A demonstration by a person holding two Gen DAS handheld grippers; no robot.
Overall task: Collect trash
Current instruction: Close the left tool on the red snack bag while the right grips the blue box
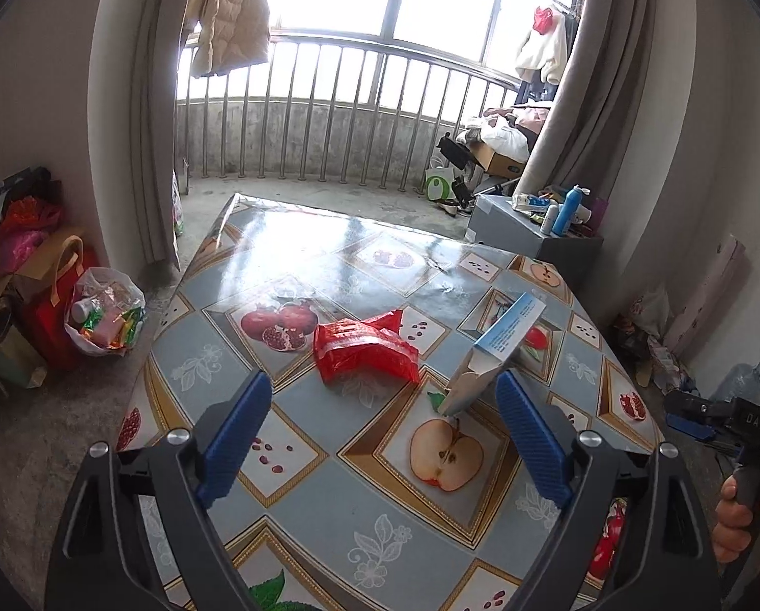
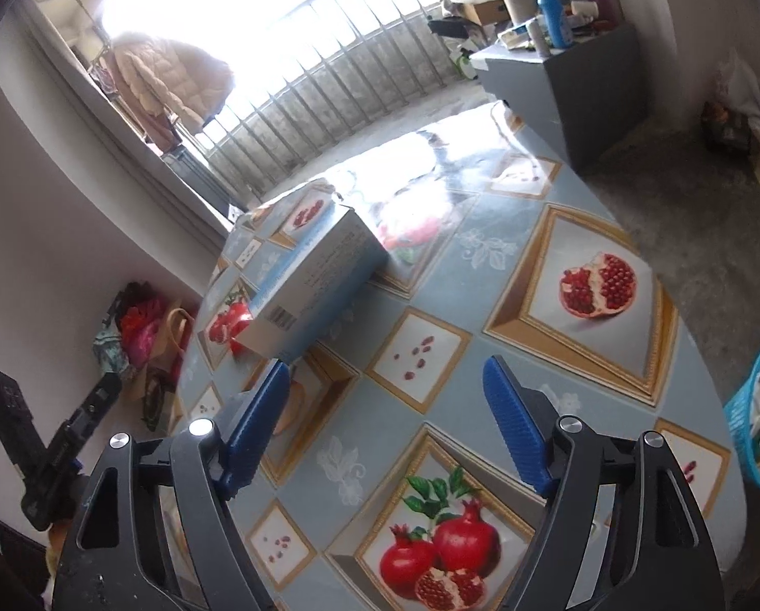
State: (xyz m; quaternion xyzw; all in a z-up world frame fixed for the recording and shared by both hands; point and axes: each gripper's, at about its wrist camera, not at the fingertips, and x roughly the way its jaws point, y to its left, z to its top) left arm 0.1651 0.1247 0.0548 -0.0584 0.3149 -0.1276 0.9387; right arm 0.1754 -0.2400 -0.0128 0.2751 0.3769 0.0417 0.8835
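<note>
Room: bright balcony window behind a metal railing [image 1: 329,117], grey curtains either side, bare concrete floor under my rig.
Left gripper [image 1: 384,402]: I see its two ribbed blue pads [image 1: 237,438] spread wide, gripping nothing, hovering over the tabletop.
Right gripper [image 2: 387,387]: likewise spread wide and empty, two ribbed blue pads on black arms, above the cloth.
Table [image 1: 329,519]: glossy oilcloth, blue-grey squares with gold-framed pomegranate and apple prints.
Crinkled red plastic wrapper [image 1: 364,351]: one, lying flat near the middle of the table, ahead of my left gripper.
Blue-and-white cardboard box [image 1: 497,351]: one, opened flap, tilted, just past the left gripper's right pad; in the right wrist view it [image 2: 313,285] sits ahead of that gripper's left pad, barcode facing me.
Clear plastic bag of wrappers [image 1: 106,311]: one, on the floor left of the table.
Turquoise plastic mesh basket [image 2: 756,417]: one, at the table's right edge, holding scraps.
Grey cabinet [image 1: 532,239]: one, beyond the table, with bottles on top.
</note>
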